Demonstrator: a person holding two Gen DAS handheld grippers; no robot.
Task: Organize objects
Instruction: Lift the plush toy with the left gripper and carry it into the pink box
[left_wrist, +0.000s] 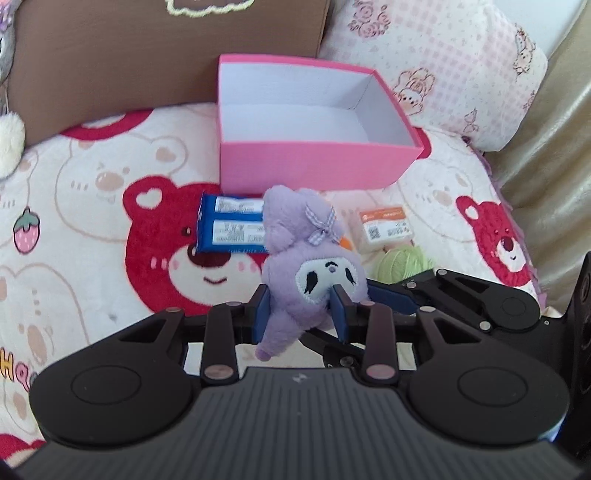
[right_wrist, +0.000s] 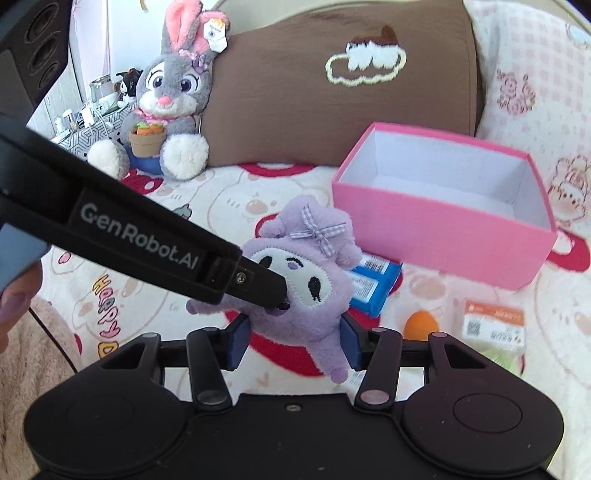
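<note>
The purple plush doll (left_wrist: 314, 266) hangs above the bear-print blanket (left_wrist: 92, 206), just in front of the empty pink box (left_wrist: 306, 166), and both tools have it: the left gripper (left_wrist: 301, 314) is clamped on its lower body, and the right gripper (right_wrist: 293, 341) has its pads pressed into the fur at both sides. It looks light, soft and squashy, unlikely to slip or break; the stuffed torso seems the surest hold, since ears and limbs would flop
</note>
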